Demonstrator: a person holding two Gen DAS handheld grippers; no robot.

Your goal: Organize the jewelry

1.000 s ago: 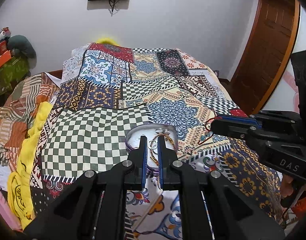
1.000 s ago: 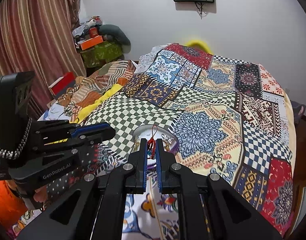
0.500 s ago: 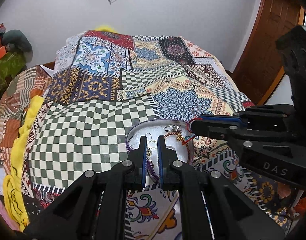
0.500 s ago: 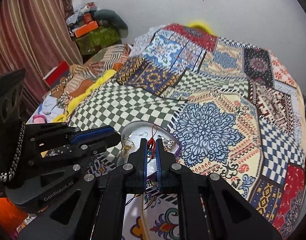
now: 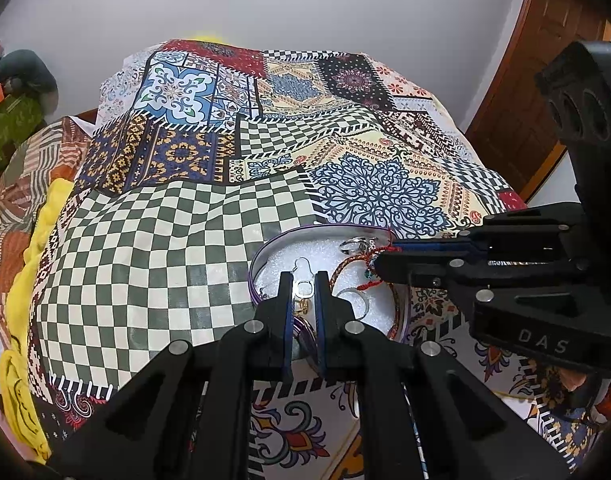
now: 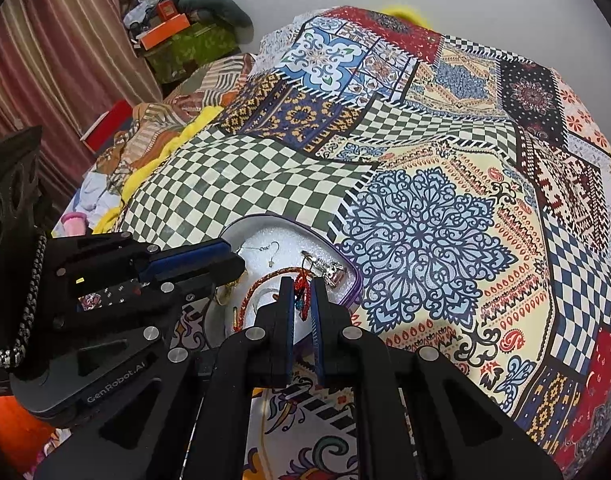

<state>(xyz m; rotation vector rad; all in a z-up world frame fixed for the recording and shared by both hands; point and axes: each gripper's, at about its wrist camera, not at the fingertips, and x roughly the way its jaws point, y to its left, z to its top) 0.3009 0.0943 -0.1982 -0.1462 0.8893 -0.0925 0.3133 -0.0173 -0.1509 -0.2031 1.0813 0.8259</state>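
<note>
On the bed (image 6: 425, 184), the jewelry tray (image 6: 289, 228) lies at 6 o'clock. The right hand-held gripper (image 6: 303, 300) pinches a red charm (image 6: 301, 286) over it; the left hand-held gripper (image 5: 304, 292) pinches an earring (image 5: 304, 285).

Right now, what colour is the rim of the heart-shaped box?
Purple rim, clearest in the right wrist view.

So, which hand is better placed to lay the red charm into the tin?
Right: right tongs pinch the red charm just above the tin; left tongs pinch an earring instead.
</note>
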